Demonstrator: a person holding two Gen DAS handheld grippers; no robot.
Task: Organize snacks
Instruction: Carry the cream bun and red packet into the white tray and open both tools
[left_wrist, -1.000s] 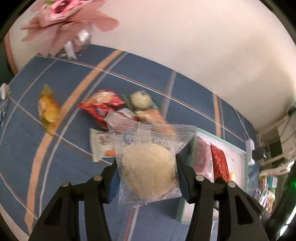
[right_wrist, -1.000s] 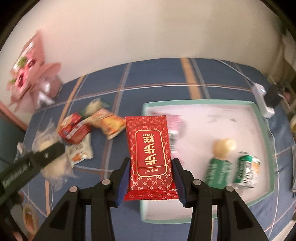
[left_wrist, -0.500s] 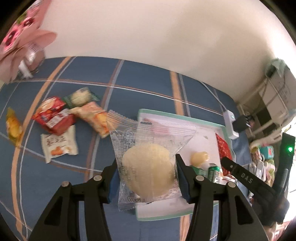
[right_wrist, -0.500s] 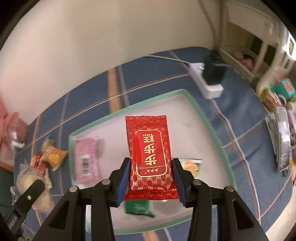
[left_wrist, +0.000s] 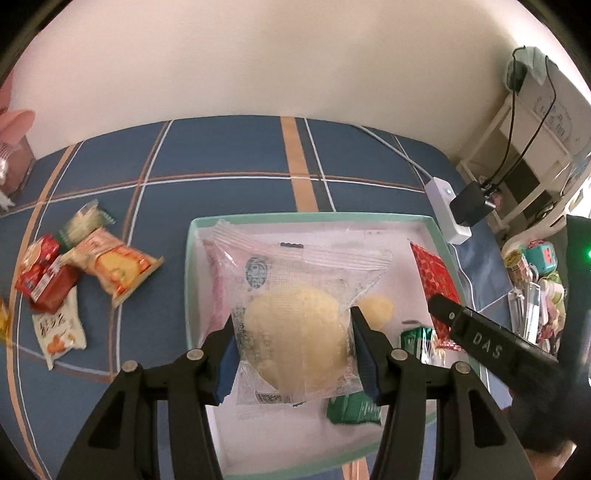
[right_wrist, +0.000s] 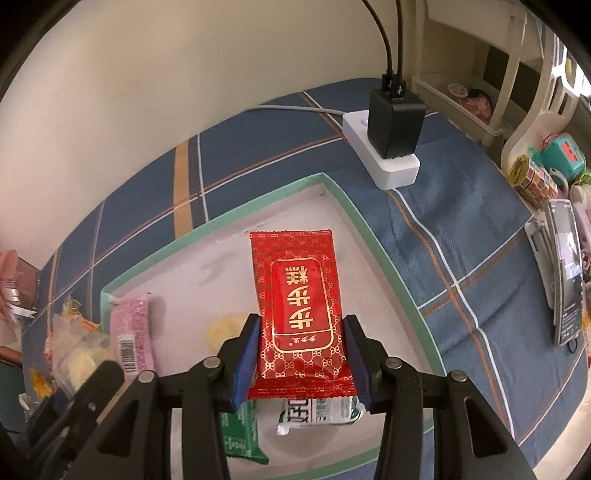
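Observation:
My left gripper (left_wrist: 291, 354) is shut on a clear packet with a round yellow pastry (left_wrist: 295, 332), held above the white tray with a green rim (left_wrist: 192, 295). My right gripper (right_wrist: 301, 358) is shut on a red snack packet (right_wrist: 299, 302) above the same tray (right_wrist: 354, 218); that packet also shows in the left wrist view (left_wrist: 434, 280). In the tray lie a pink packet (right_wrist: 131, 336), a small yellow pastry (right_wrist: 223, 328) and green packets (right_wrist: 240, 435). Several loose snacks (left_wrist: 107, 262) lie on the blue cloth left of the tray.
A white power strip (right_wrist: 384, 158) with a black charger (right_wrist: 395, 125) sits behind the tray's far right corner. A phone (right_wrist: 567, 269) and small toys (right_wrist: 543, 170) lie at the right. Pink flower wrapping (left_wrist: 14, 147) stands at the far left.
Both grippers have swung right with their packets and now hover over the tray. The loose snacks have slid to the left of the left wrist view.

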